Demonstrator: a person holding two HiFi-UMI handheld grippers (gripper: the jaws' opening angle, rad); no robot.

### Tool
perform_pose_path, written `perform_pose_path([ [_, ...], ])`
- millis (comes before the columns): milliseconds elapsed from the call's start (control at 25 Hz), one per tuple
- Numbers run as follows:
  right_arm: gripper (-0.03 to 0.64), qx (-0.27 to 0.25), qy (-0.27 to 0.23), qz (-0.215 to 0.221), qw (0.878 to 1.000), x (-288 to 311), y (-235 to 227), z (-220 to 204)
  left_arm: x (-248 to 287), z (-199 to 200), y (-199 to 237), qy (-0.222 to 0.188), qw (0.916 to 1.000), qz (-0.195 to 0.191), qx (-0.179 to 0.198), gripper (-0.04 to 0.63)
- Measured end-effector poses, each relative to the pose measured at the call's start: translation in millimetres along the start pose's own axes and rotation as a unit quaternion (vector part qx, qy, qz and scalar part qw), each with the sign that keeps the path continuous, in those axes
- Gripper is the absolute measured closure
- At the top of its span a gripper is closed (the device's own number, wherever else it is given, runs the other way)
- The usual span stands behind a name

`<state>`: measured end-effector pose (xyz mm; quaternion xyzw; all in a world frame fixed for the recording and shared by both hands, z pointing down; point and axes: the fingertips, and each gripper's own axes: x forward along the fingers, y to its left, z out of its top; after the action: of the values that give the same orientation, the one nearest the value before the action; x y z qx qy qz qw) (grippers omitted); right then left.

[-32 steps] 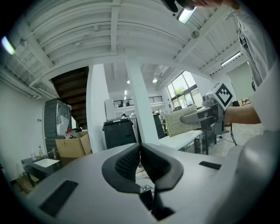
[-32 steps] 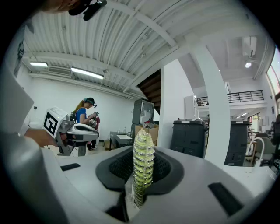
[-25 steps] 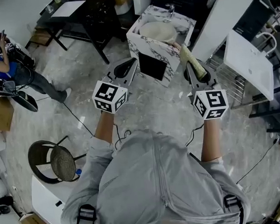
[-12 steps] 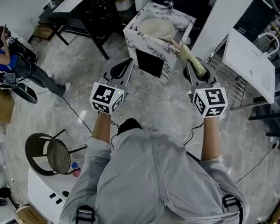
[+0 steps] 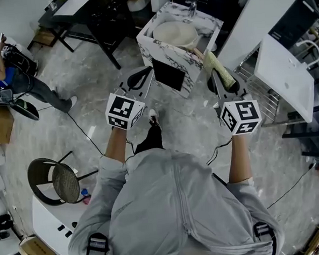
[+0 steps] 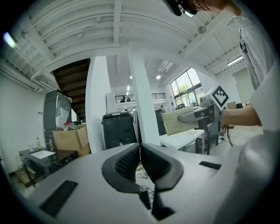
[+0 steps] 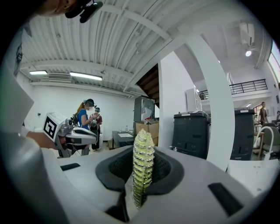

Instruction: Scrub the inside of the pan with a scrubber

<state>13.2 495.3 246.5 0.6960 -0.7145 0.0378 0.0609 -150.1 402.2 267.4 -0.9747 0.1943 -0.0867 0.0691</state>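
A cream round pan [image 5: 175, 34] lies in the top of a marble-patterned stand [image 5: 163, 56] ahead of me. My right gripper [image 5: 216, 75] is shut on a yellow-green scrubber pad [image 5: 219, 68], held in the air short of the stand's right corner. The right gripper view shows the scrubber [image 7: 143, 164] edge-on between the jaws of the right gripper [image 7: 143, 151]. My left gripper [image 5: 144, 73] hovers before the stand's front, its jaws closed with nothing between them; the left gripper [image 6: 140, 148] shows them touching. From there the scrubber [image 6: 179, 121] appears at the right.
A black table [image 5: 88, 21] stands at the back left and a round-seated chair [image 5: 60, 181] at my left. A white panel [image 5: 282, 71] and a metal rack [image 5: 259, 86] are at the right. A person [image 5: 8, 77] stands far left. Cables cross the marble floor.
I have stepped forward: a foot now shows below the grippers and the chair has slid back. Both grippers keep their pose, the scrubber still held.
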Motion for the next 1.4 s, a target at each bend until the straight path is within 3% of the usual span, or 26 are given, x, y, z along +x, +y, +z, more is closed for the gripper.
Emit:
perform_pose_path([
  [560,0.532,0.014,-0.024,-0.029,0.999,183.2,-61.0,33.0,140.9,-7.4,169.7,-0.003,0.9997,-0.020,-0.015,0.571],
  [840,0.531,0.010,-0.007,-0.030,0.999,242.5,-69.4,34.6,176.1,-15.9,219.2,-0.002,0.9995,-0.022,-0.023,0.571],
  [1400,0.531,0.058,0.043,-0.039,0.997,340.4,-83.2,12.2,216.2,-47.7,288.0,0.011,0.9985,-0.029,-0.045,0.571],
])
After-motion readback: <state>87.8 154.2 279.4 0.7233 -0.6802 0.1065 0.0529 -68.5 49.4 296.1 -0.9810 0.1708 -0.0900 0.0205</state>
